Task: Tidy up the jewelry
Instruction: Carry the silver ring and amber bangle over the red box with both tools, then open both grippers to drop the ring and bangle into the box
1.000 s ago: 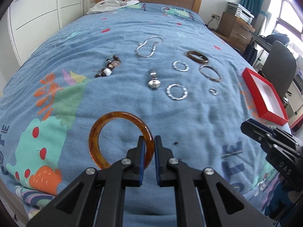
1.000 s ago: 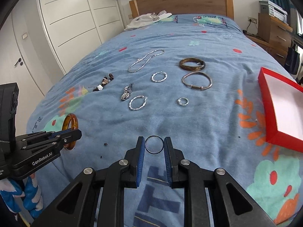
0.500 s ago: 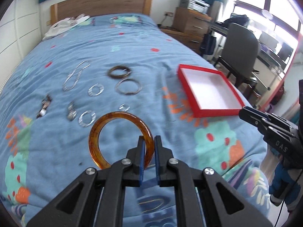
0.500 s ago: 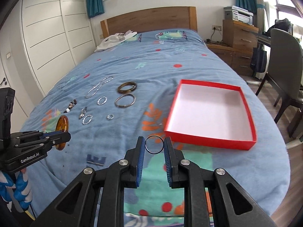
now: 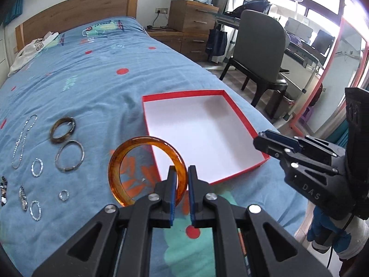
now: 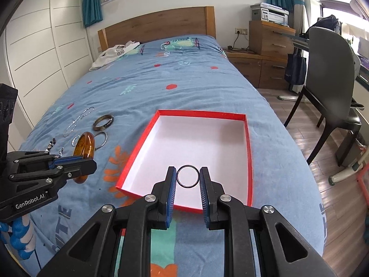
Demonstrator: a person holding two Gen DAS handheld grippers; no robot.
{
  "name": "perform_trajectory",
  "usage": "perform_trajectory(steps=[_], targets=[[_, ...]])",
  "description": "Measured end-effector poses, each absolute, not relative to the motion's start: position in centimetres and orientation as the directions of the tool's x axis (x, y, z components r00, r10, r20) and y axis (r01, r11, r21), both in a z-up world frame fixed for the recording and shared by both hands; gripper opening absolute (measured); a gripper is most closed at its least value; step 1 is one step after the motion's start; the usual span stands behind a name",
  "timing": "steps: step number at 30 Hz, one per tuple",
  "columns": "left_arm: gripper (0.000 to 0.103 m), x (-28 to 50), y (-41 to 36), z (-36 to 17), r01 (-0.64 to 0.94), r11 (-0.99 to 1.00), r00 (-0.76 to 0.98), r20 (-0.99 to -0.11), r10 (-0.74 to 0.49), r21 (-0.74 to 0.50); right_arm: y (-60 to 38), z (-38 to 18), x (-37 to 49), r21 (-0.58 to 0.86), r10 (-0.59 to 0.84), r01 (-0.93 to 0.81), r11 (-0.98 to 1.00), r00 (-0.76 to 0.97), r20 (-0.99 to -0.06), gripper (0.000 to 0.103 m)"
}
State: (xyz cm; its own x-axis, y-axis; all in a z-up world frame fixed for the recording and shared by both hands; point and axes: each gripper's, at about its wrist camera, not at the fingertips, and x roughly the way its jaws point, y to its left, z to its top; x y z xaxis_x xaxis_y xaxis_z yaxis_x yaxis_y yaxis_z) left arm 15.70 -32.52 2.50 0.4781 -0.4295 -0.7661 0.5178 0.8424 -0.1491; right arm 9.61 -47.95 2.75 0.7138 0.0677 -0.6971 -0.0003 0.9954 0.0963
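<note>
My left gripper (image 5: 181, 173) is shut on an amber bangle (image 5: 120, 159), held upright above the bed just left of the red tray's near corner; the bangle also shows in the right wrist view (image 6: 84, 149). My right gripper (image 6: 188, 176) is shut on a thin black ring (image 6: 188, 166), held over the near end of the empty red tray (image 6: 248, 143) with a white floor (image 5: 203, 127). Other jewelry lies on the blue bedspread to the left: a dark bangle (image 5: 62, 127), a silver bangle (image 5: 69, 156), a silver chain (image 5: 23, 138), several small silver rings (image 5: 37, 167).
The bed's right edge (image 6: 299, 161) drops to a wooden floor with a grey chair (image 6: 332, 80) and a desk. A wooden dresser with a printer (image 6: 269, 37) stands by the headboard. White clothing (image 6: 115, 53) lies near the pillow end. White wardrobes (image 6: 34, 57) line the left.
Both grippers have swung right, from over the jewelry toward the red tray, each still holding its piece. The tray now lies directly under and ahead of the right gripper.
</note>
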Motion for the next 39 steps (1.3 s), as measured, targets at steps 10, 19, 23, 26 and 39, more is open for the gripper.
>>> perform_trajectory(steps=[10, 19, 23, 26, 39], targets=[[0.009, 20.0, -37.8, -3.1, 0.546, 0.824, 0.390, -0.824, -0.410, -0.151, -50.8, -2.4, 15.9, 0.064, 0.066, -0.026, 0.998, 0.622, -0.780, 0.020], [0.009, 21.1, -39.6, -6.7, 0.566, 0.804, 0.303, -0.862, -0.406, -0.180, -51.7, -5.6, 17.7, -0.009, 0.041, -0.095, 0.995, 0.511, -0.859, 0.021], [0.010, 21.3, -39.2, -7.2, 0.547, 0.806, 0.284, -0.856, -0.433, -0.226, -51.4, -6.1, 17.2, -0.062, 0.020, -0.161, 0.985, 0.466, -0.884, 0.020], [0.012, 21.6, -38.5, -7.4, 0.528, 0.805, 0.268, -0.847, -0.460, -0.270, -51.6, -6.0, 17.2, -0.049, 0.039, -0.190, 0.981, 0.434, -0.900, 0.020], [0.025, 21.8, -38.7, -6.4, 0.515, 0.808, 0.244, -0.854, -0.459, -0.287, -51.0, -5.0, 16.8, -0.054, 0.030, -0.199, 0.979, 0.398, -0.917, 0.032]])
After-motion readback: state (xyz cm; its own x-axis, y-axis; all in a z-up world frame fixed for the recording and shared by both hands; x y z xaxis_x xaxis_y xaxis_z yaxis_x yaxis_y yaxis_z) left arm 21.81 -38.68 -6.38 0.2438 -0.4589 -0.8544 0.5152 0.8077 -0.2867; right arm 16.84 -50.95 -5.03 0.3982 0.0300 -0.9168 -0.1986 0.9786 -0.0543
